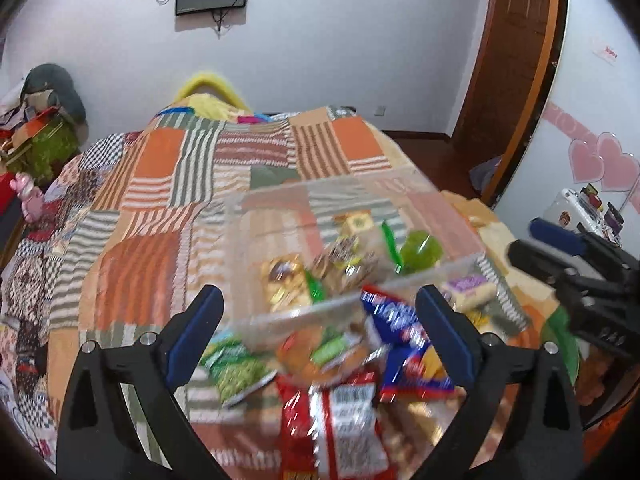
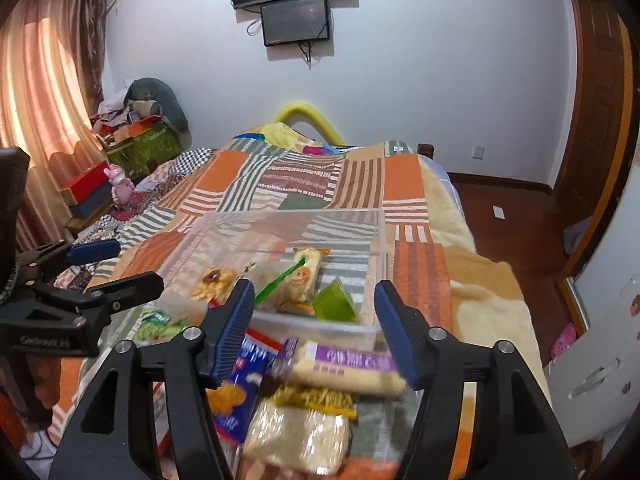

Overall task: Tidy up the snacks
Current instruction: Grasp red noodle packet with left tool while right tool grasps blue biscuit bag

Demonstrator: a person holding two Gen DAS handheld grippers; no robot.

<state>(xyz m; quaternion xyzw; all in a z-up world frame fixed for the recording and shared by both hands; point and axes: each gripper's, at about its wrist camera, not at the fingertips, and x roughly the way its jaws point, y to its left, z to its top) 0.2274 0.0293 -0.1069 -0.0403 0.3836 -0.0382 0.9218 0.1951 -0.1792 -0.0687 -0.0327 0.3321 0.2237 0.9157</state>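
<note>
Both tongs, left (image 1: 320,336) and right (image 2: 316,330), agape and empty over loose snacks (image 1: 340,380) beside clear bin's near rim (image 2: 320,326)

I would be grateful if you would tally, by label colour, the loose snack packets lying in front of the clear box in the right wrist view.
Blue packet: 1
Purple-labelled packet: 1
Yellow-labelled packet: 1
Green packet: 1
Total: 4 clearly visible; blur and the fingers may hide others.
</note>
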